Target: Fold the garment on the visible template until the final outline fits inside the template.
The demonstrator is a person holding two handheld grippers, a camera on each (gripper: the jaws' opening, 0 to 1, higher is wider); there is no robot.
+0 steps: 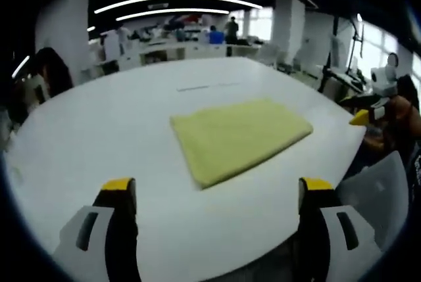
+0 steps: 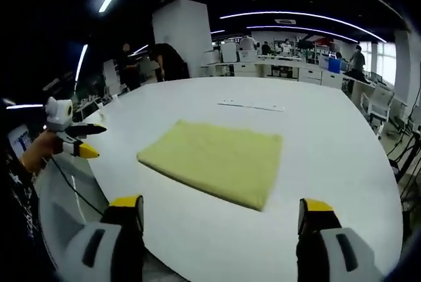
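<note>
White tabletop (image 1: 99, 137) spreads wide under both cameras, inside a large open office with strip lights on a dark ceiling, desks along the far wall and several people standing back there.

On the table lies the garment (image 1: 240, 139), a pale yellow cloth folded into a flat, roughly rectangular pad. In the left gripper view it sits ahead of the left gripper (image 1: 218, 196), beyond the yellow-tipped fingers (image 1: 119, 187) and apart from them, nearer the right finger than the left. The jaws stand wide apart and hold nothing; bare table shows between them.

In the right gripper view the garment (image 2: 214, 160) again lies ahead of the right gripper (image 2: 220, 208), its near edge just past the fingertips (image 2: 314, 207) without touching them. These jaws are also spread wide and empty.

Beyond the garment, on its far side, a thin pale strip (image 2: 251, 106) lies flat on the table, well apart from the cloth; the left gripper view shows it as a faint line (image 1: 209, 87). I cannot make out any template outline around the garment in either view.

The left gripper view catches the other gripper at the right of the garment, off the table edge, with a yellow tip pointing in toward the cloth and a hand (image 1: 393, 114) behind it. The right gripper view shows the other gripper to the left of the garment, held in a hand (image 2: 36, 152) beyond the table edge, a thin cable (image 2: 72, 187) hanging below it. An office chair (image 2: 380, 104) stands past the table's right edge in that view.
</note>
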